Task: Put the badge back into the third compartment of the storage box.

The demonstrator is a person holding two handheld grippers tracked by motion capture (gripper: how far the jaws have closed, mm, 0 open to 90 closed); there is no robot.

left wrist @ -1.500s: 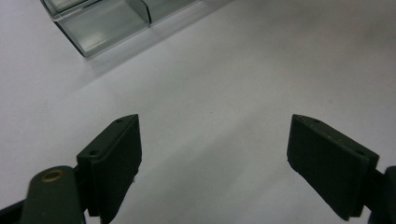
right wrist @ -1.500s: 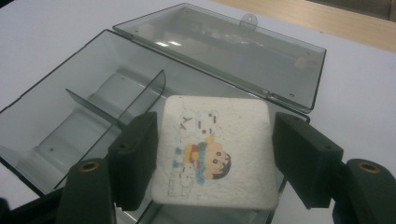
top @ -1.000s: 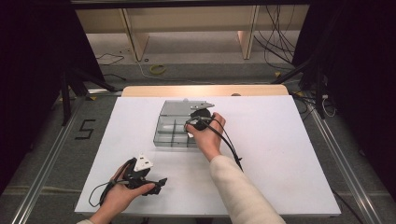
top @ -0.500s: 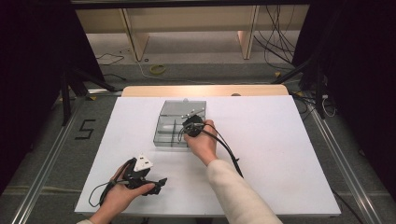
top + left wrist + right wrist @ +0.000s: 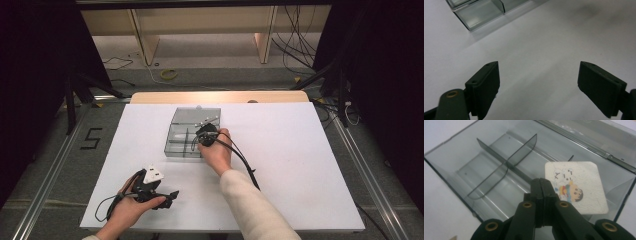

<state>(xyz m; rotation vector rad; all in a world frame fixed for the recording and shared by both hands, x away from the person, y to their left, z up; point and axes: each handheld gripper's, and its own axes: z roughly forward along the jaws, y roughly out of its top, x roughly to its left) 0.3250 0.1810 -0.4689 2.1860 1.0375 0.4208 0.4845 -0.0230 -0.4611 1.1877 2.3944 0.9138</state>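
A clear smoky plastic box point(image 5: 181, 131) with thin dividers point(image 5: 507, 166) stands on the white table point(image 5: 300, 165), its lid point(image 5: 596, 133) folded back. In one compartment lies a white square tile point(image 5: 579, 182) printed with a cartoon figure. My right gripper point(image 5: 541, 182) is shut, pad against pad, with its tips just over the tile's near edge; I see nothing between the pads. From above, the right gripper point(image 5: 199, 142) hangs over the box's right side. My left gripper point(image 5: 539, 82) is open over bare table, and rests near the front edge point(image 5: 171, 194).
A corner of the box point(image 5: 479, 15) lies ahead of the left gripper. The right gripper's cable point(image 5: 240, 157) trails across the table. Beyond the table are a wooden strip point(image 5: 220, 96), shelving and floor cables. Metal rails point(image 5: 55, 165) run along both sides.
The right hand has shifted slightly left and settled over the box. The left hand and its gripper have stayed in place.
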